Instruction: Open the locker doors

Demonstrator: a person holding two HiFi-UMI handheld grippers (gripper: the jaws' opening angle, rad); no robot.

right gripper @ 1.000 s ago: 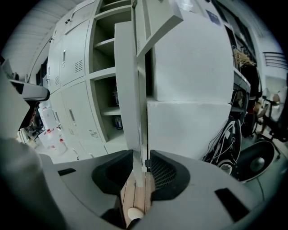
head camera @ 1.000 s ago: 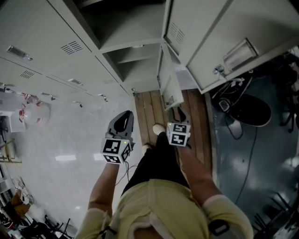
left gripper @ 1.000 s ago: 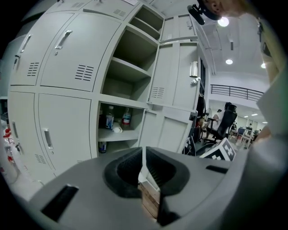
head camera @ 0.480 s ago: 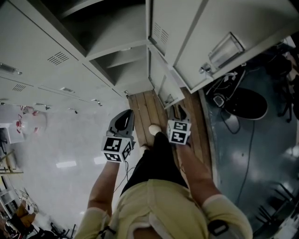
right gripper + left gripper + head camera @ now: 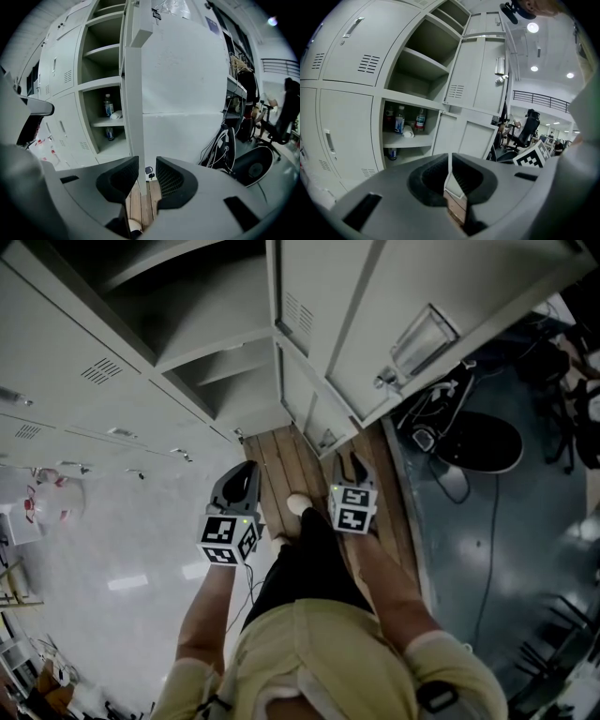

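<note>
The grey lockers [image 5: 84,343] fill the head view from nine to twelve o'clock, with one column standing open. Its tall upper door [image 5: 323,282] swings out toward one o'clock. The lower door [image 5: 314,409] stands open under it, near the centre. A wooden floor strip [image 5: 281,460] runs down toward six o'clock. The right gripper [image 5: 352,465] sits at six o'clock of the lower door, its fingers half apart; the door's edge shows in the gap, not pinched. The left gripper [image 5: 242,476], at nine o'clock of the right one, has its fingers closed together on nothing. Bottles [image 5: 399,121] stand on a lower shelf.
</note>
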